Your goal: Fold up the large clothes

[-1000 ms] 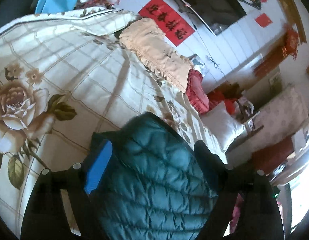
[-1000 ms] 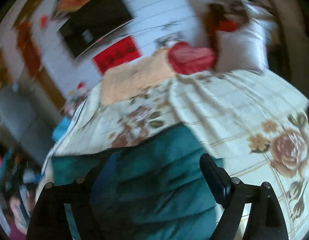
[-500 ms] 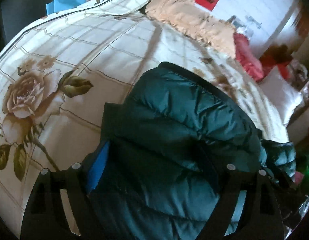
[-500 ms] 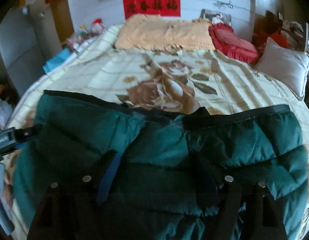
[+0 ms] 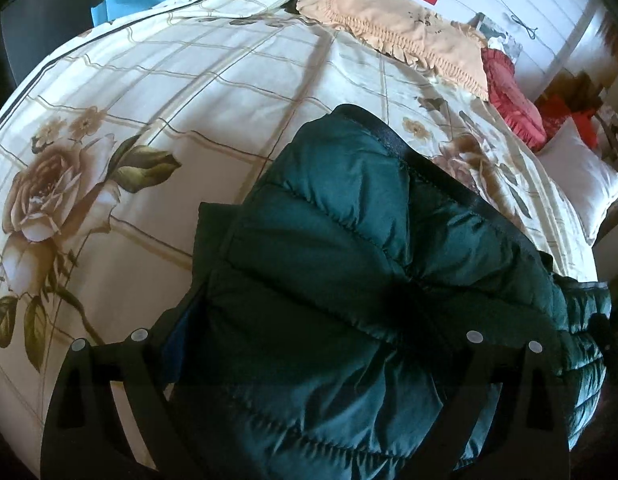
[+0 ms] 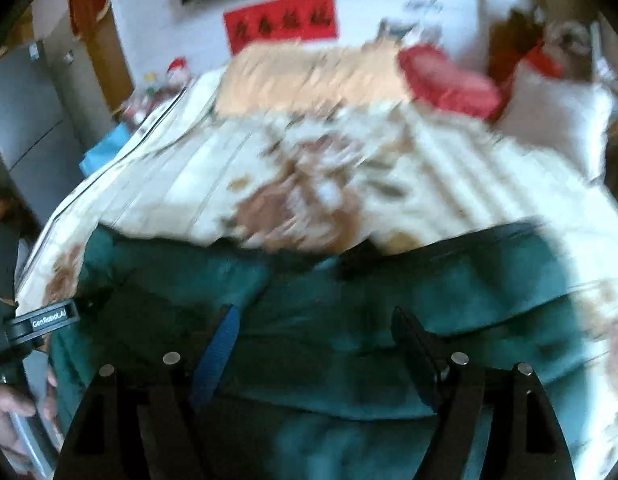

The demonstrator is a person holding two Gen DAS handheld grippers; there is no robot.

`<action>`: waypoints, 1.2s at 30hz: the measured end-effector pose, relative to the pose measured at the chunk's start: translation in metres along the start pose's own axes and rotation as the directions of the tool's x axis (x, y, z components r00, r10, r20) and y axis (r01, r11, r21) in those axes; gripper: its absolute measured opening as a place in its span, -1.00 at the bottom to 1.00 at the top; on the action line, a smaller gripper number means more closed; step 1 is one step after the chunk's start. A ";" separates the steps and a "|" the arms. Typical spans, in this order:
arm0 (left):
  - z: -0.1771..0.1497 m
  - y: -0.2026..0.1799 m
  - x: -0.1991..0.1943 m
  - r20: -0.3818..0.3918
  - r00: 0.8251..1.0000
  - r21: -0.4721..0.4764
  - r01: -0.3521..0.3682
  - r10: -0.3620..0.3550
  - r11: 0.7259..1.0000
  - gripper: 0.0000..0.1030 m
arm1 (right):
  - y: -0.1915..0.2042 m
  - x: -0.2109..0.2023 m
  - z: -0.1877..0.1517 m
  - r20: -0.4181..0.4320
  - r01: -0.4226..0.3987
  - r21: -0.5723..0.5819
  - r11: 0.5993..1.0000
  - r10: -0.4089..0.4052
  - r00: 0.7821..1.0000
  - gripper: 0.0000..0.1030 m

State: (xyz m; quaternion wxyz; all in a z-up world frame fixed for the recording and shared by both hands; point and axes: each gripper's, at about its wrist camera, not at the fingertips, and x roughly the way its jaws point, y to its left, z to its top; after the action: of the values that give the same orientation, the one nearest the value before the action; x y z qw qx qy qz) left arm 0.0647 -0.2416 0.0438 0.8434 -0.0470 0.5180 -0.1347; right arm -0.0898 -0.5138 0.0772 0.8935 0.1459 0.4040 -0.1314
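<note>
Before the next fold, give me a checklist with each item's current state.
1. Green puffer jacket lies on the floral bedspread: ok.
2. Left claw has jacket fabric between its fingers: ok, though whether it is actually clamped cannot be told.
3. Right claw is over the jacket, fingers apart: ok; grip cannot be told.
4. Jacket lies flat: not ok, it is bunched and puffed in the left wrist view.
5. Jacket's black hem edge is visible for alignment: ok.
6. Right wrist view is sharp enough to judge: not ok, motion blurred.

Left wrist view is sharp, daylight striping the bed (image 5: 229, 80) with soft shadows; right wrist view is smeared by motion blur — both bend and darken at the edges.
</note>
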 end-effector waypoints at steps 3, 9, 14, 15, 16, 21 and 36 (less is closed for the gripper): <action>0.000 -0.001 0.001 0.002 1.000 0.010 -0.010 0.010 1.000 0.87 | -0.035 0.007 -0.001 -0.054 0.107 0.029 0.994 -0.105 0.993 0.49; 0.003 -0.008 0.005 0.018 0.999 0.035 -0.044 0.043 0.998 0.92 | -0.082 0.036 -0.017 -0.122 0.125 0.162 0.979 -0.106 0.987 0.53; 0.002 -0.009 0.008 0.031 0.998 0.034 -0.050 0.049 0.998 0.95 | -0.076 0.046 -0.017 -0.126 0.152 0.124 0.981 -0.136 0.983 0.64; 0.002 -0.007 0.006 0.034 0.999 0.031 -0.040 0.039 0.999 0.95 | -0.076 0.045 -0.016 -0.126 0.153 0.123 0.981 -0.138 0.982 0.64; 0.002 -0.005 0.003 0.034 0.999 0.029 -0.026 0.025 0.999 0.95 | -0.076 0.040 -0.016 -0.122 0.153 0.122 0.981 -0.138 0.983 0.63; 0.005 0.006 -0.035 0.105 0.993 0.013 0.047 -0.048 0.999 0.94 | -0.069 -0.015 -0.022 -0.015 0.080 0.123 0.989 -0.079 0.997 0.63; 0.016 -0.036 0.000 0.047 0.996 0.116 -0.085 0.080 0.990 0.95 | -0.070 -0.018 -0.059 -0.079 0.119 0.062 0.991 -0.114 0.990 0.72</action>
State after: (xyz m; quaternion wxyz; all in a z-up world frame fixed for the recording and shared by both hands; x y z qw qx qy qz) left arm 0.0728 -0.2768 0.0587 0.8603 0.0213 0.4926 -0.1291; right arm -0.1662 -0.5545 0.0433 0.8631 0.1567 0.4405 -0.1910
